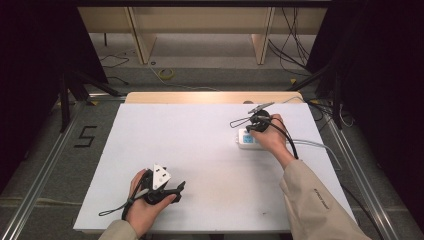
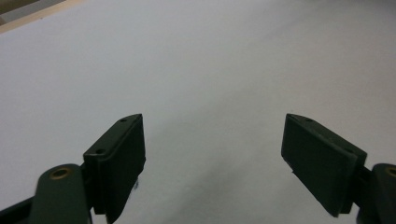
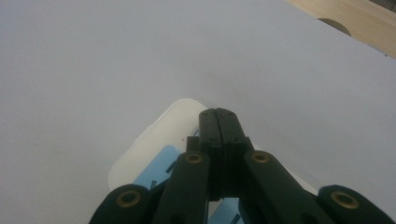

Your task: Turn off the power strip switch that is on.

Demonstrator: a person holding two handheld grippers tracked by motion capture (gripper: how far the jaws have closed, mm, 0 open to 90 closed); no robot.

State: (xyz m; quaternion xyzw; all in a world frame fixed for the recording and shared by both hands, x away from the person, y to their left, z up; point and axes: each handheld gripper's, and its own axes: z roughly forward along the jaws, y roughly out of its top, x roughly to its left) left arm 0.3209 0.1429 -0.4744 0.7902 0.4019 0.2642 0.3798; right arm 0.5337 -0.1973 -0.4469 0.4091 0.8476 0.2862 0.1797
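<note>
A pale sheet covered the desk [image 1: 200, 150], with a strip of bare wood showing at its far edge and dark floor, loose cables and shelf legs beyond. On that sheet sat one thing worth handling: a small white device [image 1: 246, 139] with a blue face, directly beneath the right tongs [image 1: 253, 129]. In the right gripper view those right tongs [image 3: 218, 114] were pressed together, pinching nothing, their joined tips hanging over the device [image 3: 154, 144] near its blue panel. Held shut like that, the tips made a single blunt point, which probably suited pressing a button or nudging the casing rather than lifting it. Whether the tips actually touched the surface could not be told.

The left tongs [image 1: 175, 188] lay well away from the device, low over the near part of the desk, the hand resting on the sheet. In the left gripper view the left tongs [image 2: 212, 154] stood spread wide with only bare sheet between them, apparently parked out of the way while the right hand did the work.
</note>
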